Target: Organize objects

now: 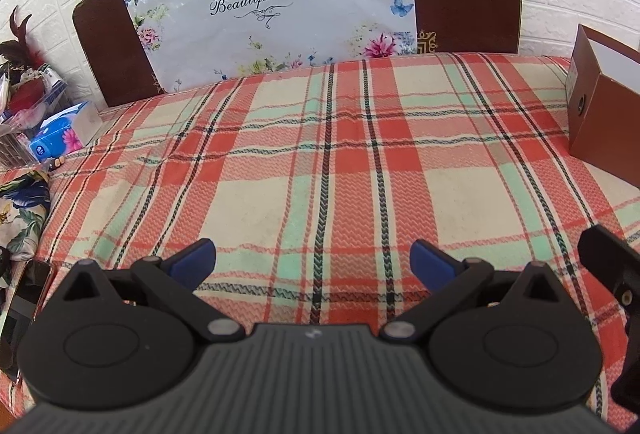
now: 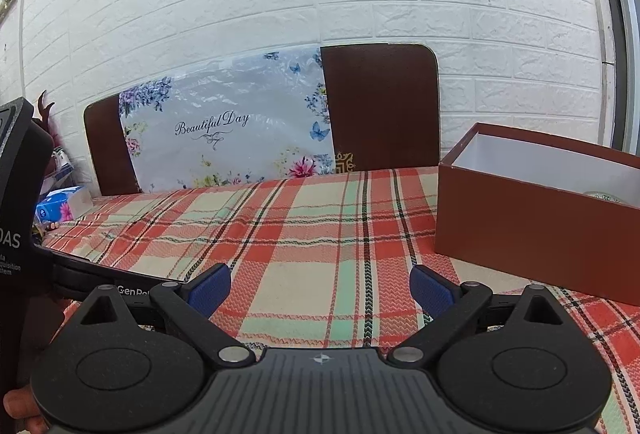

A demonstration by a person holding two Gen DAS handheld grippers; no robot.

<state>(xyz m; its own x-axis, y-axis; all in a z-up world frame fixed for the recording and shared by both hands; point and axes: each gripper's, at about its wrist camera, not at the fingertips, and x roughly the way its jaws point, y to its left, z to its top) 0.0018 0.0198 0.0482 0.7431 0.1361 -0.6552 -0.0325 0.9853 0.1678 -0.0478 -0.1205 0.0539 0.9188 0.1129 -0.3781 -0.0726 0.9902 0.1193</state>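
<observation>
A brown open box [image 2: 532,218] with a white inside stands on the plaid cloth [image 2: 304,234] at the right; a pale patterned thing [image 2: 604,197] shows just above its near wall. The box also shows at the right edge of the left wrist view [image 1: 604,106]. My left gripper [image 1: 313,261] is open and empty over the plaid cloth [image 1: 320,162]. My right gripper [image 2: 320,288] is open and empty, left of the box. The left gripper's body shows at the left edge of the right wrist view [image 2: 20,218].
A brown board with a flowered "Beautiful Day" sheet [image 1: 276,6] leans on the white brick wall behind the table. A blue tissue pack [image 1: 56,134] and clutter [image 1: 20,86] lie at the far left. A flowered cloth [image 1: 20,210] lies at the left edge.
</observation>
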